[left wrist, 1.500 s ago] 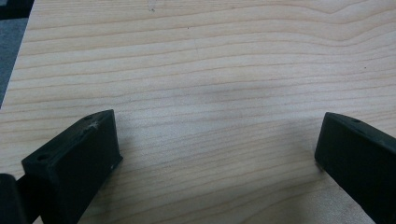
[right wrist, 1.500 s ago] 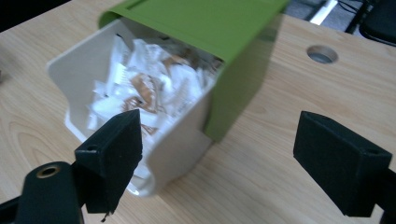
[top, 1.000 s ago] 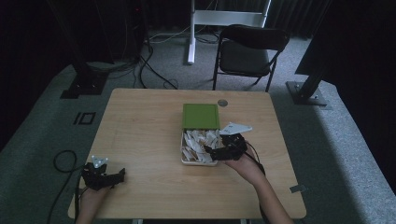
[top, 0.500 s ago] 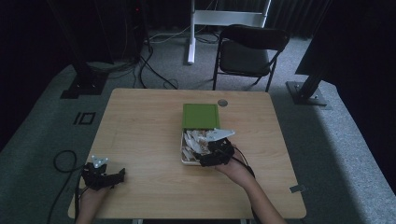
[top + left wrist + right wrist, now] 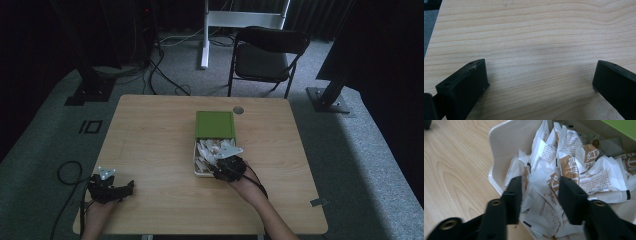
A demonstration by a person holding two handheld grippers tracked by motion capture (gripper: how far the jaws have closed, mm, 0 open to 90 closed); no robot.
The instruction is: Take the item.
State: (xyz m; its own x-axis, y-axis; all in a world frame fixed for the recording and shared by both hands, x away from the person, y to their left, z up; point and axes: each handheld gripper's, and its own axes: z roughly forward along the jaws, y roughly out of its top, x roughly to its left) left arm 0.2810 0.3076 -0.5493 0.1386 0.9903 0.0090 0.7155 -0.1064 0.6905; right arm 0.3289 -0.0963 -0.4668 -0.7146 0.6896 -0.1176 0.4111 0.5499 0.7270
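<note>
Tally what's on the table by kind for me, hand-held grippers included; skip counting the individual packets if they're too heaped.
Hand-held gripper: 2, the left hand-held gripper and the right hand-held gripper
White tray: 1
Green lid: 1
Heap of white-and-brown packets: 1; overlapping, packets not countable
Round grommet in the tabletop: 1
Total: 6
</note>
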